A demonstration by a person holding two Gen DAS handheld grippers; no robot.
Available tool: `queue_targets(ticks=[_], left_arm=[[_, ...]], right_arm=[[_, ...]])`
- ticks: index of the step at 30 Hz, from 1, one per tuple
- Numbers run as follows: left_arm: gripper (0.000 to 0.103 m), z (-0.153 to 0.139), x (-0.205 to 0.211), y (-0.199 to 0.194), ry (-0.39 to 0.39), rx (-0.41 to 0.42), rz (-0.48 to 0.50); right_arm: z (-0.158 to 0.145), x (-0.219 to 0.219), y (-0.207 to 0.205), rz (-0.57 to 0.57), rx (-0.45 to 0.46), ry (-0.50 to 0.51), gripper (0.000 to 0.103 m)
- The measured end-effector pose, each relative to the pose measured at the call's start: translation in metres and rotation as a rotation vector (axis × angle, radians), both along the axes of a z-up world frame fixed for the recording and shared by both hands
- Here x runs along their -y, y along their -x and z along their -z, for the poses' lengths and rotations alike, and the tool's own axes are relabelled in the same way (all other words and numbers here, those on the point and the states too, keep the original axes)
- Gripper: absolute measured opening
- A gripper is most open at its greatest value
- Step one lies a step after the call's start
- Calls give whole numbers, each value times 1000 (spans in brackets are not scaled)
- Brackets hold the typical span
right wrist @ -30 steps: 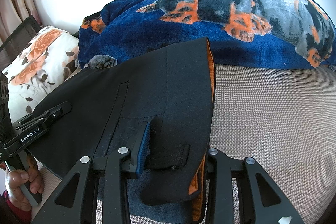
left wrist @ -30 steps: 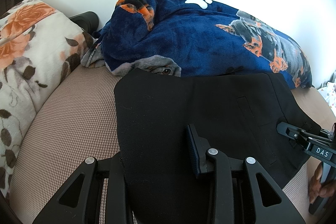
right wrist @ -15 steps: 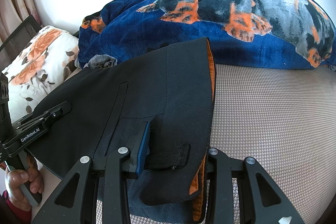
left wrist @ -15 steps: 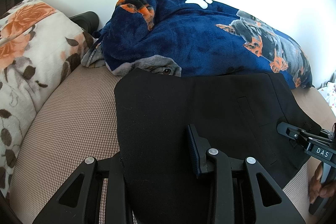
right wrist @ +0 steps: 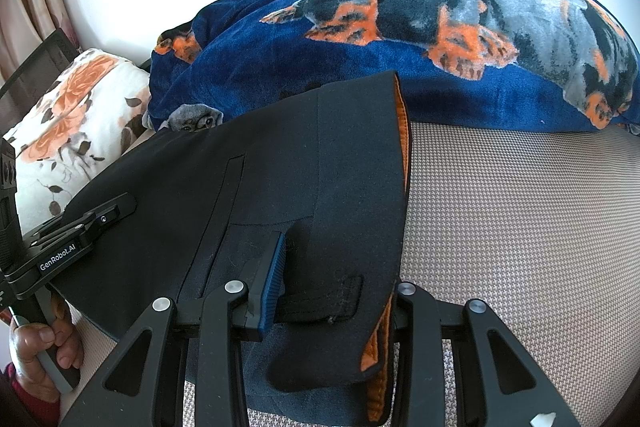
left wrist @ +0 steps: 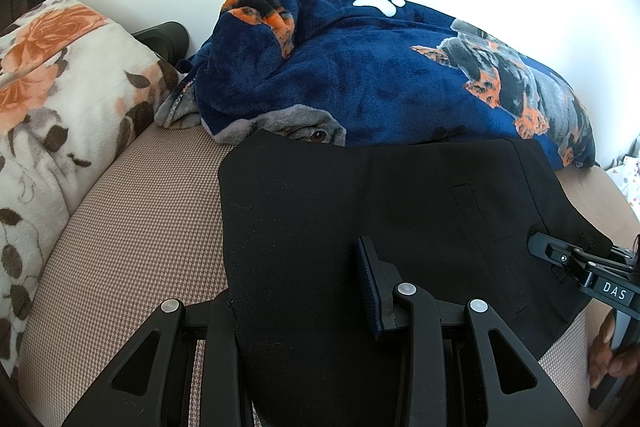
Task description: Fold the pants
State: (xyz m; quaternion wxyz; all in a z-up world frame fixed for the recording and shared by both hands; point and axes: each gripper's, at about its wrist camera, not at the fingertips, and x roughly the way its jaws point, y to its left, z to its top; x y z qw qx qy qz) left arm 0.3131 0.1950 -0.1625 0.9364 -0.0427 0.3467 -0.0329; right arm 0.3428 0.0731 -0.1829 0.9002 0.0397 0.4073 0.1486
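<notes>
**Two grippers, one pair of pants between their fingers**

Black pants [left wrist: 360,227] lie folded flat on a beige woven bed cover [left wrist: 132,227], their far edge against a blue dog-print blanket [left wrist: 380,75]. Cloth runs straight into the left gripper [left wrist: 296,291]: its fingers stand wide apart, the left one under the fabric's left border and the blue-padded right one on top of the cloth. Whether this counts as a grasp I cannot tell.

At the waistband end, the right gripper [right wrist: 332,291] is spread the same way, fingers either side of the orange-lined hem [right wrist: 380,347], one pad beside the belt loop [right wrist: 340,299]; again, a real hold cannot be told.

Each gripper shows at the edge of the other's view, near opposite ends of the pants. A floral pillow [left wrist: 60,99] crowds the left side. Bare cover stretches to the right of the waistband.
</notes>
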Motion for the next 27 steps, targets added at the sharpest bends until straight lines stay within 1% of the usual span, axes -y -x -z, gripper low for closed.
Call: queue_targets(ticks=[27], left_arm=[[37,0,0,-1,-2,-1,0]], right_arm=[[0,-3,-1,9,-1,8,33]])
